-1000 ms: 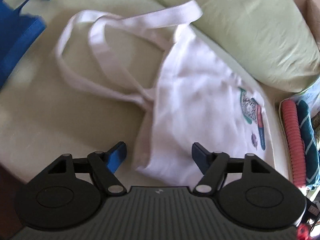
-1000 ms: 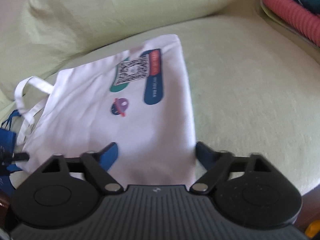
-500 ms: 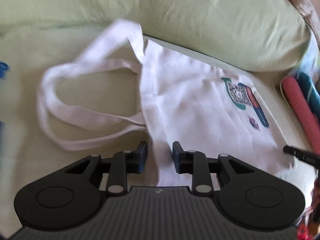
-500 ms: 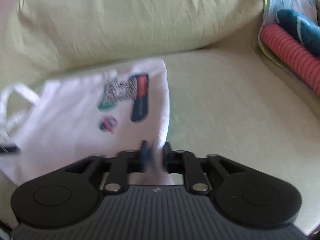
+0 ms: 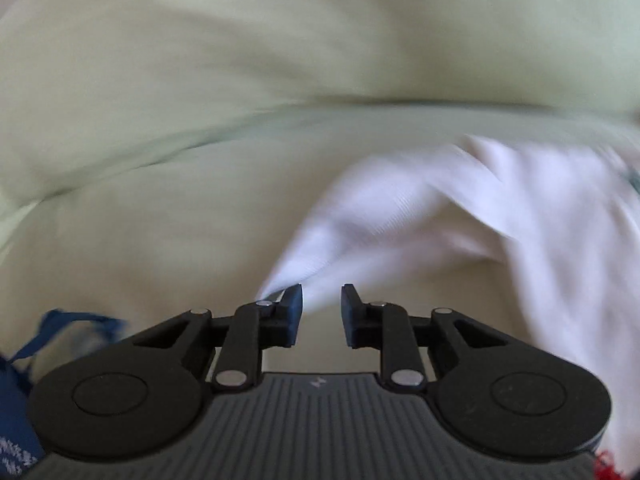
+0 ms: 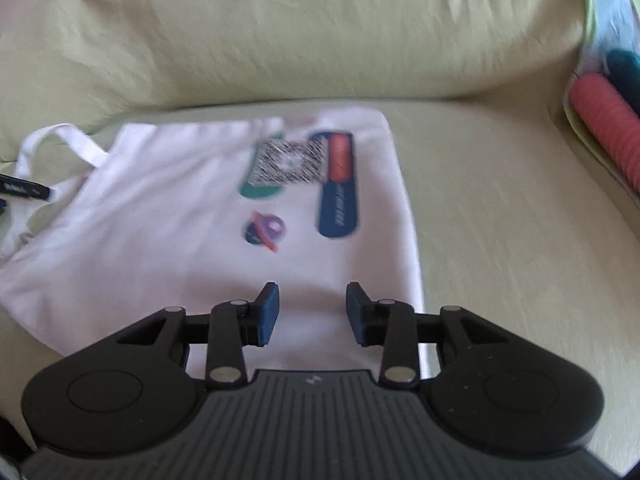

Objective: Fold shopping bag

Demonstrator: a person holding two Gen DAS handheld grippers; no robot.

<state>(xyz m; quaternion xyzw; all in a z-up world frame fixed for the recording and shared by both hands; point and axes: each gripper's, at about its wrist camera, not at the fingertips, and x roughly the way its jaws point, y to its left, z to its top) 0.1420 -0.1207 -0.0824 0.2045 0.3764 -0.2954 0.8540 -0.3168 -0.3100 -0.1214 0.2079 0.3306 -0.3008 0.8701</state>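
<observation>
Left gripper (image 5: 321,304): jaws closing, gap narrow, nothing visibly pinched. White fabric of the shopping bag (image 5: 460,216) is lying just ahead of and to the right of the tips, bunched and blurred; whether the left finger is touching the cloth edge, cannot tell. Blue fabric (image 5: 16,392) is sitting off to its lower left.

Right gripper (image 6: 311,306): jaws partly apart, empty, hovering over the bag's near edge with cloth showing between and beneath the fingers, not clamped.

Progress: looks barely started. The shopping bag (image 6: 168,248) is lying mostly flat and spread ahead of the right gripper on the pale green cushion (image 6: 500,220), print side up, handle (image 6: 60,140) sticking out far left. No finished fold visible; all folds likely remaining.

Bag: thin white cloth, floppy, lightly wrinkled, colourful printed logo (image 6: 300,176) ahead. A pink roll (image 6: 608,120) is sitting far right.
</observation>
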